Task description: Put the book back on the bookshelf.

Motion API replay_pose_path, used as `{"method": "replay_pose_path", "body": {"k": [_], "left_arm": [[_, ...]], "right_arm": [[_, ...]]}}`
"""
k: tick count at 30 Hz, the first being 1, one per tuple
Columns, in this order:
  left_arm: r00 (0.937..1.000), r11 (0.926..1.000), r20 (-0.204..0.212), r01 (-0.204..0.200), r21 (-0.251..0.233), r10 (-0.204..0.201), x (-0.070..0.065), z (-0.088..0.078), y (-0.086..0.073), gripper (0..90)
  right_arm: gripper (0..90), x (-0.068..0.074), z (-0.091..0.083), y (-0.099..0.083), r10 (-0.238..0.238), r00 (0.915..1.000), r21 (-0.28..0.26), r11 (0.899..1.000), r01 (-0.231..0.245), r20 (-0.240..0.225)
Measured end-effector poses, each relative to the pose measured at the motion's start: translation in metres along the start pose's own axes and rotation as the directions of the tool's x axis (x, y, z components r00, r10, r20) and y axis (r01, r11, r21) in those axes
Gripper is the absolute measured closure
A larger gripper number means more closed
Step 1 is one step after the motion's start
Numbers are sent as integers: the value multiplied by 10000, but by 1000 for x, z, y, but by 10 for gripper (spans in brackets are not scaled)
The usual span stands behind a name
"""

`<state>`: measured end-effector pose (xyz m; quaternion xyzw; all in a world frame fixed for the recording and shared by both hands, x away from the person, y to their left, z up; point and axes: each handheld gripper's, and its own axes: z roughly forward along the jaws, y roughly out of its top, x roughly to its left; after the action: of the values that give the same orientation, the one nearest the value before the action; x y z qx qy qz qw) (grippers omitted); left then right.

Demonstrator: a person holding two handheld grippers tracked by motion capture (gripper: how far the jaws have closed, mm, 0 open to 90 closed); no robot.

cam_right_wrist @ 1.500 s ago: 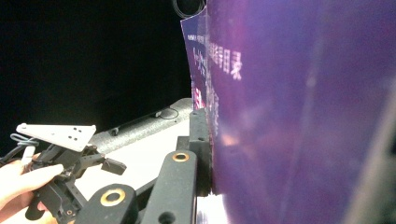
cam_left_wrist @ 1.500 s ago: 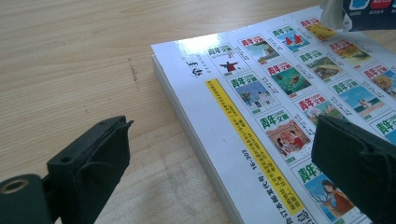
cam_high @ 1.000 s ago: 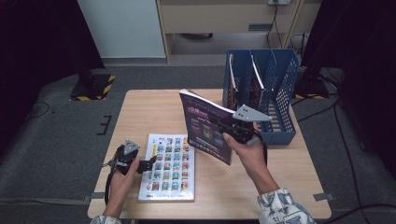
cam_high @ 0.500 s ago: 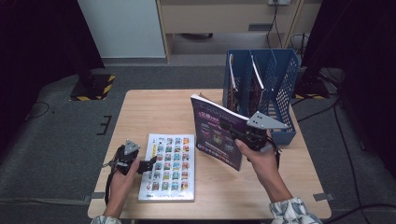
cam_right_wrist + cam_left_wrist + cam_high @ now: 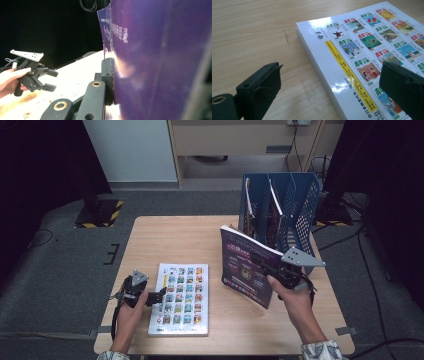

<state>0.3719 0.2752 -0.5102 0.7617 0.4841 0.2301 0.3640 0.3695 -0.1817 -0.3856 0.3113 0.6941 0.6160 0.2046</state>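
Observation:
My right gripper point(image 5: 270, 270) is shut on the near edge of a purple magazine point(image 5: 245, 265) and holds it upright above the table, just in front of the blue file rack point(image 5: 300, 205). In the right gripper view one black jaw presses flat on the purple magazine's cover point(image 5: 160, 62), with the gripper point(image 5: 111, 75) shut on it. A white magazine point(image 5: 182, 295) printed with a grid of small covers lies flat at the front left. My left gripper point(image 5: 156, 296) stands open at its left edge. Its jaws straddle that edge of the white magazine point(image 5: 367, 50) without touching it.
The blue rack at the back right holds a few upright magazines point(image 5: 247, 212) in its left slots. The wooden table point(image 5: 175, 240) is bare at the back left. Dark floor and cables surround it. My left gripper point(image 5: 37, 72) and its hand show far off in the right gripper view.
My right hand has carried the purple magazine to the right, closer to the blue rack. The left gripper and the white magazine have not moved.

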Motion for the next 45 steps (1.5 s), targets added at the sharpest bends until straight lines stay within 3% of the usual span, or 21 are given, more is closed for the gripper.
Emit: {"method": "replay_pose_path", "body": {"k": [45], "left_arm": [[9997,9996,-88,222,-172,-224,6,-5,-1,34]], "right_arm": [[826,-27,-56,-7,333,9937,-81,9994,-326,1067]]}}
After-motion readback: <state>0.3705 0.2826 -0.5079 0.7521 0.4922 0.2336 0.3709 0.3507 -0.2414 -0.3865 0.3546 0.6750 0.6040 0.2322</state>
